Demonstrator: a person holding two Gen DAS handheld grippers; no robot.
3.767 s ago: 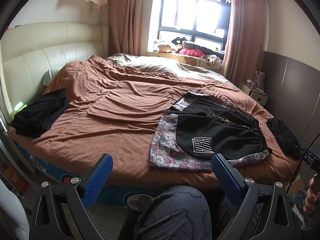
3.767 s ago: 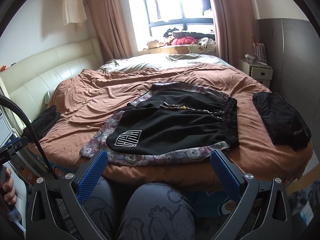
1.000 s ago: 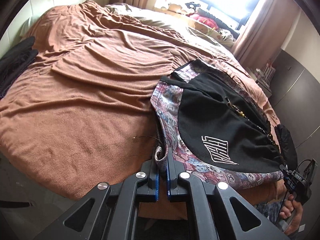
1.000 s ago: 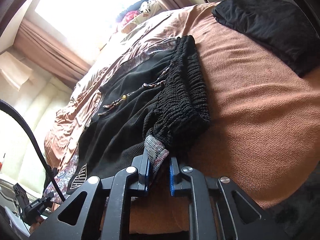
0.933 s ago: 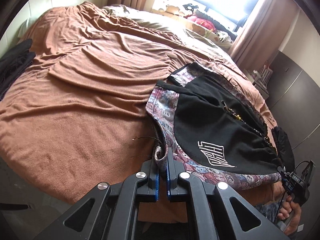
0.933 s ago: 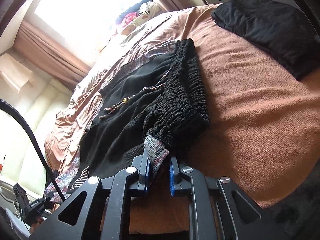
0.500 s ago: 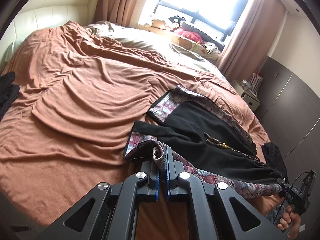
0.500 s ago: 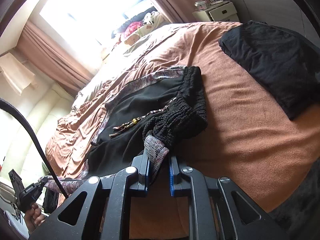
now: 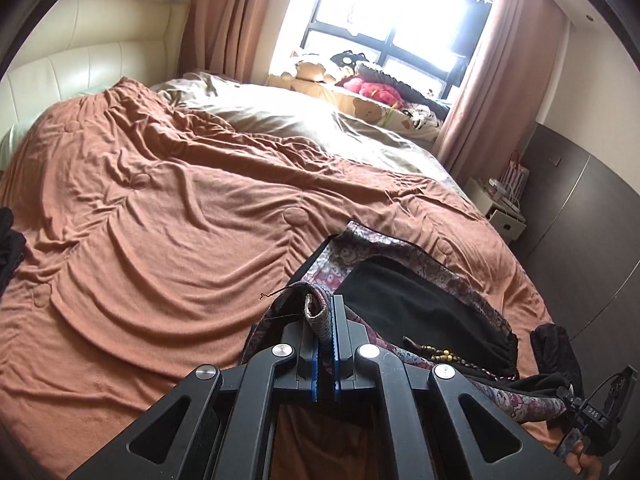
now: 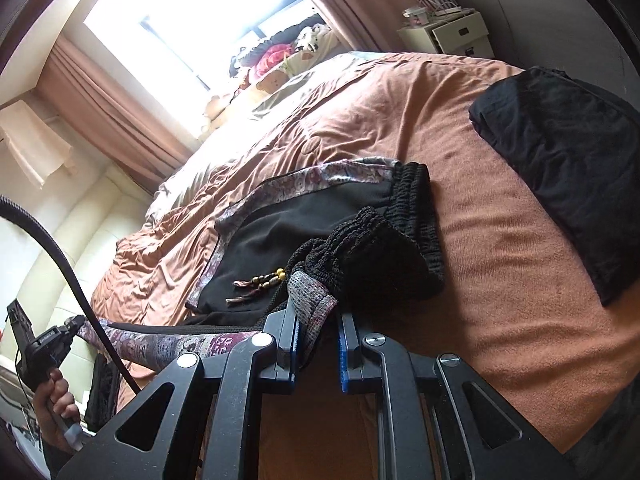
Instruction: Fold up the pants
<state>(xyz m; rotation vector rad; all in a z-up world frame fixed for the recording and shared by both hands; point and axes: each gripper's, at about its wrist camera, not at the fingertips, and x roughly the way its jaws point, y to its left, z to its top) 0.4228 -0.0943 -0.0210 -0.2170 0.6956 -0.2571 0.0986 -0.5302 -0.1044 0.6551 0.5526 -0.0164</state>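
Black pants with patterned side panels lie on the brown bed cover. My left gripper is shut on the patterned hem corner and holds it lifted above the bed. In the right wrist view the pants show their ribbed black waistband and a beaded drawstring. My right gripper is shut on the patterned corner at the waistband, raised and bunched. The near patterned edge hangs stretched between the two grippers.
A folded black garment lies on the bed to the right of the pants. More dark clothes sit at the bed's left edge. Beyond are a white nightstand, a cream headboard and soft toys on the window sill.
Both grippers rose with their corners still held. The left carried the hem up and over the black front, so the logo is hidden; the waistband corner lifted off the cover.
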